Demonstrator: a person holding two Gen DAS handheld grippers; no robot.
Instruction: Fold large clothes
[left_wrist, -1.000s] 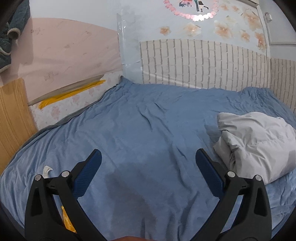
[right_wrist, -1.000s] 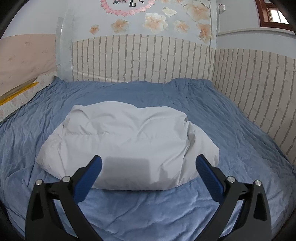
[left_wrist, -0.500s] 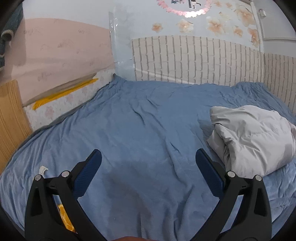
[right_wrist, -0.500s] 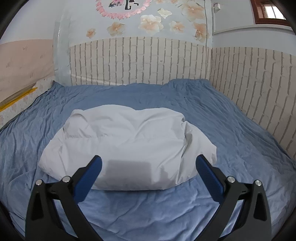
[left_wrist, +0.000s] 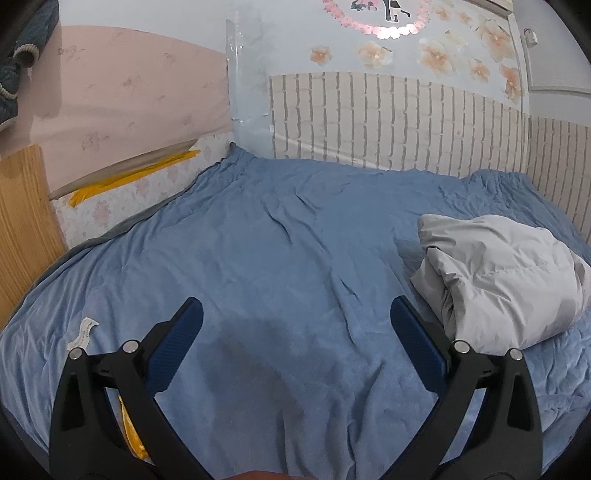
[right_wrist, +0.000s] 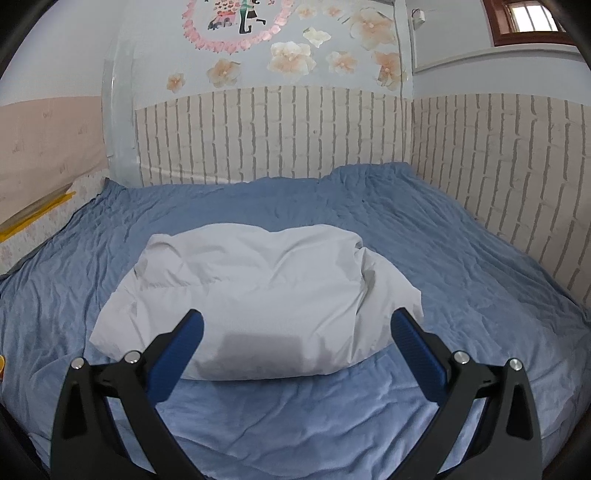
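— Where's the garment?

— The pale grey padded jacket (right_wrist: 258, 299) is folded into a puffy, pillow-like bundle and lies on the wrinkled blue bedsheet (right_wrist: 424, 243), roughly mid-bed in the right wrist view. In the left wrist view the same bundle (left_wrist: 498, 280) sits far to the right, its folded layers showing along the near left edge.

— And the right gripper (right_wrist: 295, 325)?

— Its jaws are spread wide, holding nothing. It hangs above the near edge of the jacket, and a shadow falls on the fabric between the blue ribbed fingertips (right_wrist: 184, 339). Whether they touch the cloth, I cannot tell.

— The left gripper (left_wrist: 295, 314)?

— Also released, jaws wide apart, over bare sheet to the left of the jacket. Its right finger appears just beside the bundle's corner; the left one sits near a small white paper scrap (left_wrist: 85, 334) lying on the sheet.

— Anything else around?

— A yellow strip (left_wrist: 129, 428) shows below the left finger. Beyond the bed, a cream brick-pattern wall panel (right_wrist: 277, 136) runs along the head and the right side, with peach flower stickers (right_wrist: 291, 55) above. On the left there's a pink wall (left_wrist: 129, 92) and a light wooden board (left_wrist: 22, 214).
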